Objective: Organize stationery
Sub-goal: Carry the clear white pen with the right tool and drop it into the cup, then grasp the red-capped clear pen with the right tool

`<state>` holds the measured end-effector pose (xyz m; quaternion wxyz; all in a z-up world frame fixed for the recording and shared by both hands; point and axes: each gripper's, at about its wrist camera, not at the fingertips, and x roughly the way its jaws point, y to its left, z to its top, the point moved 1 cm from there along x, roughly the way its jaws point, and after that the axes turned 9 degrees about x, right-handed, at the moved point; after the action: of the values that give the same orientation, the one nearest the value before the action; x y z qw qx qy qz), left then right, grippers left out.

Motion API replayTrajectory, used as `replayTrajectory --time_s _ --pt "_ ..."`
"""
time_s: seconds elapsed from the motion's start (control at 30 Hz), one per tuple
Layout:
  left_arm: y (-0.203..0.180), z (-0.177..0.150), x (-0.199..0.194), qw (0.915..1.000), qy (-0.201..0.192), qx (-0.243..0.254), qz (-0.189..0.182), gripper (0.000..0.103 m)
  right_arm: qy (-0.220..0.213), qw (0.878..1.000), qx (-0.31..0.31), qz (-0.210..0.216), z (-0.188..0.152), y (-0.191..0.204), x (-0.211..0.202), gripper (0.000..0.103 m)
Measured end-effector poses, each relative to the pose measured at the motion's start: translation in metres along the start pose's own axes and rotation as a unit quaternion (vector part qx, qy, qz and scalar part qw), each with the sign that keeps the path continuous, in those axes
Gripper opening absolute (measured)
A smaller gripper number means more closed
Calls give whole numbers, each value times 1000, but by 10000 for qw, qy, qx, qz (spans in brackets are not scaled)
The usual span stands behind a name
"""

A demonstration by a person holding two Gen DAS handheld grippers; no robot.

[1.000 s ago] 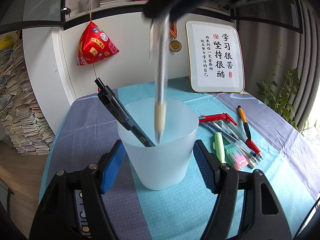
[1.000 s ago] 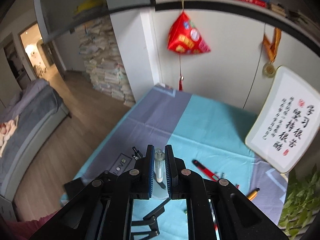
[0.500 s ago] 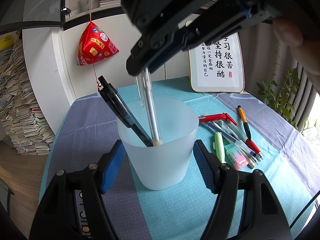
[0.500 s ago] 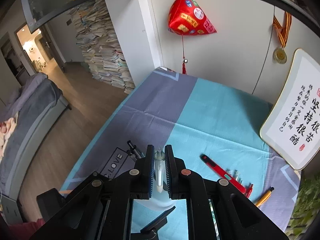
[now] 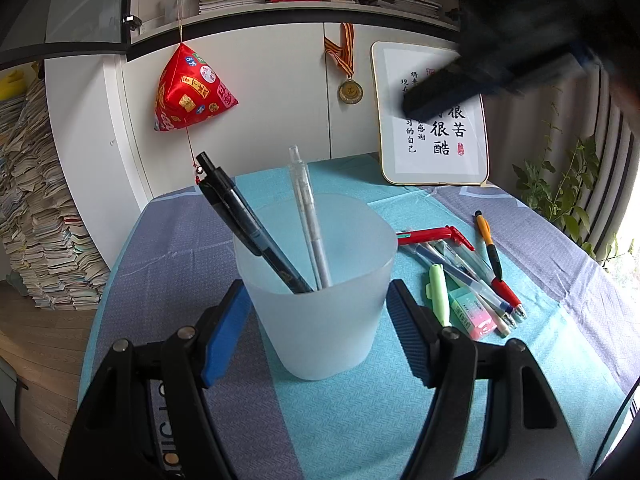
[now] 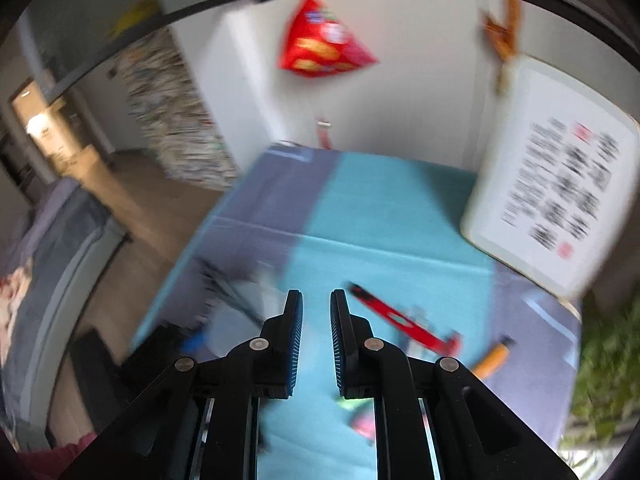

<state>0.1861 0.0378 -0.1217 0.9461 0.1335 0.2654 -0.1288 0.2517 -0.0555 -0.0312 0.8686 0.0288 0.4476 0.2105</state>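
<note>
A frosted white cup [image 5: 320, 312] stands on the table between the blue pads of my left gripper [image 5: 318, 320], which is shut on it. A black pen [image 5: 244, 220] and a clear pen [image 5: 308, 220] lean inside the cup. My right gripper [image 6: 316, 320] is open and empty, high above the table; in the left wrist view it shows blurred at the upper right [image 5: 480, 84]. Loose pens [image 5: 472, 272], a red pen [image 5: 432, 235], a green highlighter [image 5: 438, 292] and an eraser [image 5: 476, 316] lie right of the cup.
A framed calligraphy board [image 5: 436, 132] leans on the wall at the back right. A red pyramid ornament [image 5: 190, 92] and a medal [image 5: 351, 90] hang on the wall. Stacked papers [image 5: 36, 220] stand left of the table; a plant [image 5: 560, 192] stands right.
My right gripper let go of the clear pen, which now leans in the cup, and has opened and pulled up and to the right. The left gripper and cup stayed still.
</note>
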Motion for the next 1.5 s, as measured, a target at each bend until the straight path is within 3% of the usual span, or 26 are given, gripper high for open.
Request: replayTrajectory --time_s 0.13,0.23,0.37,0.57,0.93,1.13,1.5 --pt "0 0 0 10000 0 0 -1 69 278 9963 368 -728 -31 -54 8 12" --pt "0 0 0 10000 0 -1 -2 69 642 9915 591 -970 -55 -80 22 12" --pt "0 0 0 10000 -1 1 -1 69 902 9867 971 -946 -77 -101 36 12" --pt "0 0 0 10000 -1 0 -3 69 964 9791 1663 -661 -77 -125 42 12" --pt "0 0 0 10000 -2 2 -1 69 1264 9817 1208 -756 -89 -99 65 13" --pt "0 0 0 10000 0 -2 -5 69 1291 9855 670 -870 -95 -87 59 13" --pt "0 0 0 10000 3 6 7 69 2085 9688 -77 -1335 -176 -96 1 12"
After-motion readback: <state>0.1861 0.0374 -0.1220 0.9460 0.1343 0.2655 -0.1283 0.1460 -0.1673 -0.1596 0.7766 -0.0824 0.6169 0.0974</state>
